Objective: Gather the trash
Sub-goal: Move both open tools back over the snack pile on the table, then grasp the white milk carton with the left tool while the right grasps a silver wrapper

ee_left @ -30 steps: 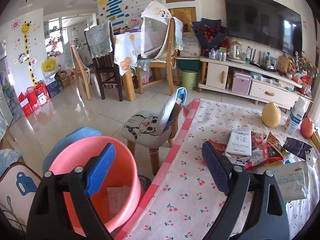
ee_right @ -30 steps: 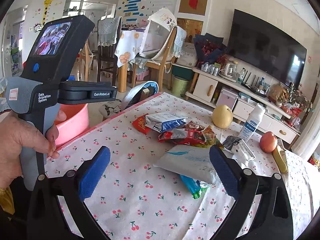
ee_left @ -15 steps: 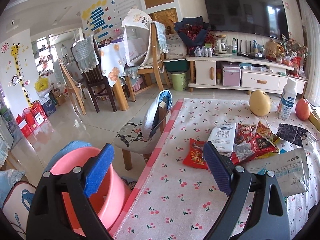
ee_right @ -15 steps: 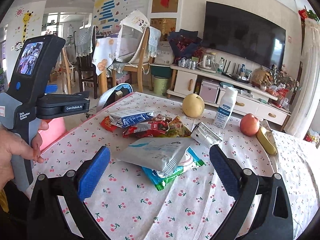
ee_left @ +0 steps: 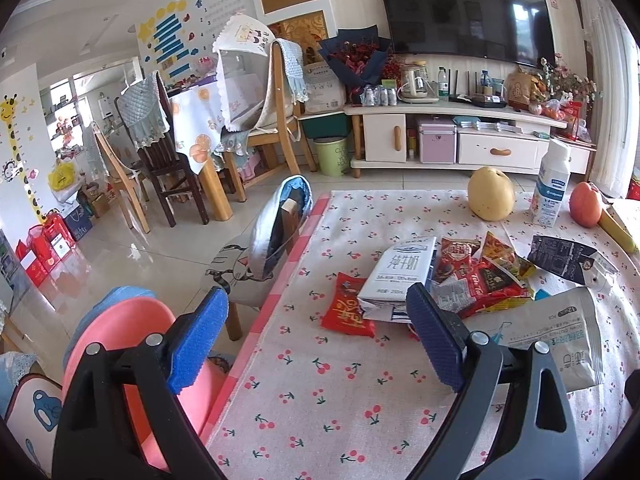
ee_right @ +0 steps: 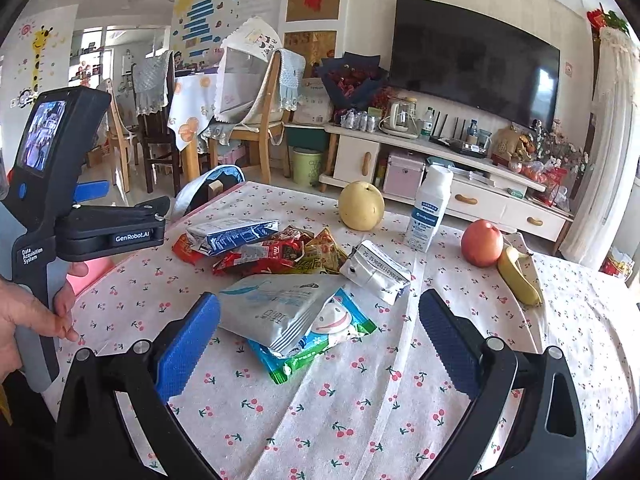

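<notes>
A heap of trash lies on the cherry-print tablecloth (ee_left: pixel 320 392): a red wrapper (ee_left: pixel 349 312), a flattened milk carton (ee_left: pixel 400 276), red snack bags (ee_left: pixel 480 276), a black carton (ee_left: pixel 568 260) and a grey-white pouch (ee_left: pixel 560 332). My left gripper (ee_left: pixel 316 336) is open and empty, just short of the red wrapper. A pink bin (ee_left: pixel 132 340) stands on the floor at lower left. My right gripper (ee_right: pixel 320 340) is open and empty, astride the grey-white pouch (ee_right: pixel 280 304) and a blue-green wrapper (ee_right: pixel 320 340) under it.
A yellow pear (ee_right: pixel 361 205), white bottle (ee_right: pixel 430 208), apple (ee_right: pixel 482 242) and banana (ee_right: pixel 518 276) sit at the table's far side. A small cat-print chair (ee_left: pixel 260 248) stands by the table's left edge. The left hand-held gripper's body (ee_right: pixel 56 184) shows at the left.
My left gripper has swung right from over the pink bin toward the trash heap. My right gripper has moved closer to the grey-white pouch. Both stay open.
</notes>
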`<state>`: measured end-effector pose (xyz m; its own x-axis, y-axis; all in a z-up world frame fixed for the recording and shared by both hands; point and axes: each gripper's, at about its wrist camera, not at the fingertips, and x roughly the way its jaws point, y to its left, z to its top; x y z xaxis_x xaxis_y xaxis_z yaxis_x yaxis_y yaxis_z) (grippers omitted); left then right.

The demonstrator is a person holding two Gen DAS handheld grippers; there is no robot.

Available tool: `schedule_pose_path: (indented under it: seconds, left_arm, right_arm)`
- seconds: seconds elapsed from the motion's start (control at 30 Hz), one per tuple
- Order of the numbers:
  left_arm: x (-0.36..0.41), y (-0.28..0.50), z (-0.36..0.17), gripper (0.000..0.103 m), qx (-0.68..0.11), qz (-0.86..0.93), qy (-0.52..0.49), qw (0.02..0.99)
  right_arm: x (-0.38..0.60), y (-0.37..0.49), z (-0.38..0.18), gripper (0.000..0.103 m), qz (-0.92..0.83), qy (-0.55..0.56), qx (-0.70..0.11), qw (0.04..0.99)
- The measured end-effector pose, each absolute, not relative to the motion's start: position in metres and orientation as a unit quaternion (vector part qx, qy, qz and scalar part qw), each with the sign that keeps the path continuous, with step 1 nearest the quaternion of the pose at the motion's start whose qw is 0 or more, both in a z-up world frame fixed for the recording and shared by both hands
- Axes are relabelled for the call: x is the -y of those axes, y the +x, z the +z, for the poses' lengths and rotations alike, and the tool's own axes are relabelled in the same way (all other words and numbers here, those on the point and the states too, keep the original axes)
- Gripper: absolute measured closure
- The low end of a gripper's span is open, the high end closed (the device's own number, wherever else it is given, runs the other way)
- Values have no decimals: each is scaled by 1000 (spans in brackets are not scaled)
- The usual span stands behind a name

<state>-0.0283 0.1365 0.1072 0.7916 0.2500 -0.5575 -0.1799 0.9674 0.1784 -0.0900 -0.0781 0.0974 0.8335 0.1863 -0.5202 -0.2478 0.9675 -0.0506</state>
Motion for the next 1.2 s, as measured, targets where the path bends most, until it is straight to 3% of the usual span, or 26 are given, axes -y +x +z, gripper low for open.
schedule_pose_path:
  seconds: [0.6, 0.93, 1.2]
  left_arm:
    - [-113, -5, 74, 12, -384, -44, -44, 921]
    - [-144, 24, 78, 12, -380, -16, -30, 924]
    - [-135, 52, 65, 12, -400, -58, -11, 915]
  right_arm:
    - [160, -44, 87, 5, 56, 76, -339, 936]
    - [187, 0, 78, 5, 134, 189, -361, 903]
    - [176, 28, 69, 5, 177, 213, -389, 878]
